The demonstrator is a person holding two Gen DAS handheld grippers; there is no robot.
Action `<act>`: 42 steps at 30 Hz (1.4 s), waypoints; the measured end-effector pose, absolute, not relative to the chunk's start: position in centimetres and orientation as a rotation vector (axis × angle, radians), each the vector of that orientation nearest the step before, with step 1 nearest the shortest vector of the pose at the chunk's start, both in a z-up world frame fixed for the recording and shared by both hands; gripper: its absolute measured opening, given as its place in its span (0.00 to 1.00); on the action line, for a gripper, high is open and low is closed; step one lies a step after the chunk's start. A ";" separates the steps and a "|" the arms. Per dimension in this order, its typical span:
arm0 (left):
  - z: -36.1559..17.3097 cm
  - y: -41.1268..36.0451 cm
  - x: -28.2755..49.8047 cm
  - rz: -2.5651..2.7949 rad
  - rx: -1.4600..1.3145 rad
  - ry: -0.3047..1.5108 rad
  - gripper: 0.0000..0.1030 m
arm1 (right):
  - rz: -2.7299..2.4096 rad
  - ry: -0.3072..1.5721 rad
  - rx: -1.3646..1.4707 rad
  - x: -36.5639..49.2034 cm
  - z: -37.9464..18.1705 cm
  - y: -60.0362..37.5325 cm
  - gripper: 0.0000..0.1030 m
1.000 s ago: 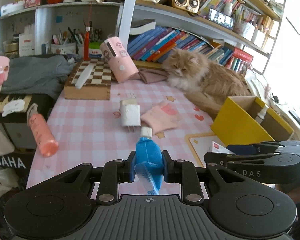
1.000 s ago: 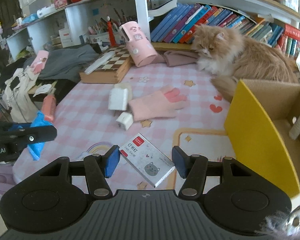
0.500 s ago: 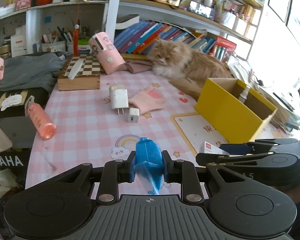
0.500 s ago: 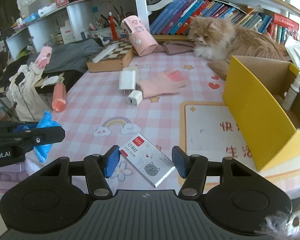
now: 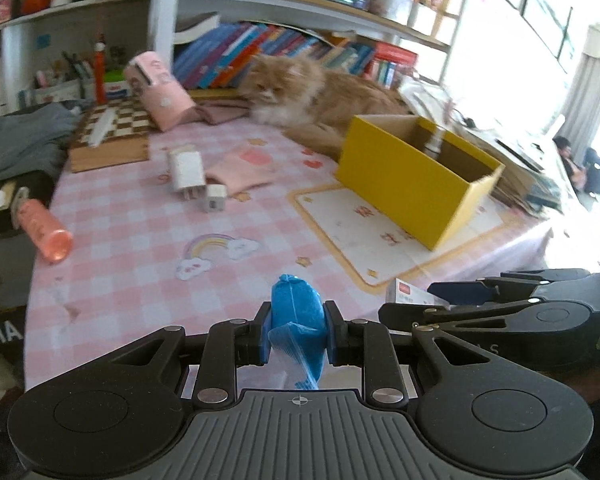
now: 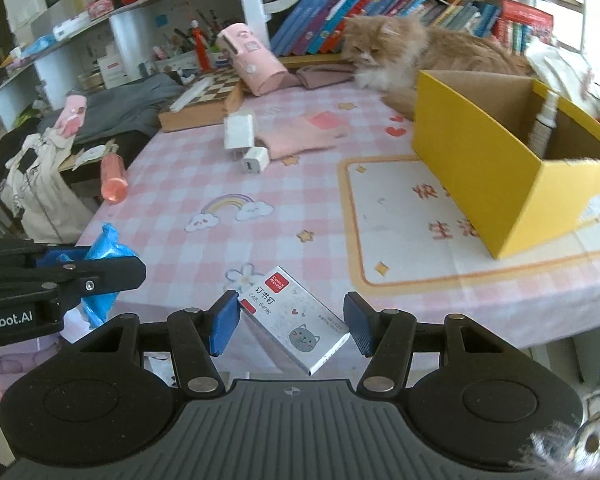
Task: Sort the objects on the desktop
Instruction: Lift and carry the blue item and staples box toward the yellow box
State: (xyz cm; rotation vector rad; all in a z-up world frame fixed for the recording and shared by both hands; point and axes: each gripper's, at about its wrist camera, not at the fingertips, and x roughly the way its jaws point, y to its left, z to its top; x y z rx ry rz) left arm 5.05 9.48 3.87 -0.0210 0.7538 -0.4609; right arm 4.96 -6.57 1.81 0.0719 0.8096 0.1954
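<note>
Over tablecloth (image 6: 172,184), staple box (image 6: 296,316) between right tool (image 6: 292,324) pads.

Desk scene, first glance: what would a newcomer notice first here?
Probably the fluffy orange cat lying at the back of the pink checked table, behind the open yellow box. Up close, the left gripper clamps a blue packet, and the right gripper holds a small staple box.

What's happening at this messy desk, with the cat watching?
A person is tidying with two hand-held grippers. The left gripper is clamped on a blue packet; the right gripper holds a staple box diagonally. Chargers, a pink glove and a tube lie on the table; the yellow box holds a bottle.
</note>
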 end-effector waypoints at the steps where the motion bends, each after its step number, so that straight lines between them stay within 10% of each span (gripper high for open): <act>1: 3.8 9.3 5.0 -0.472 -0.018 0.753 0.23 | 0.184 0.810 0.076 4.7 1.8 -6.7 0.53; 42: 2.9 -2.0 7.4 -0.800 0.125 0.783 0.23 | -0.133 0.811 0.202 1.2 1.6 -16.7 0.53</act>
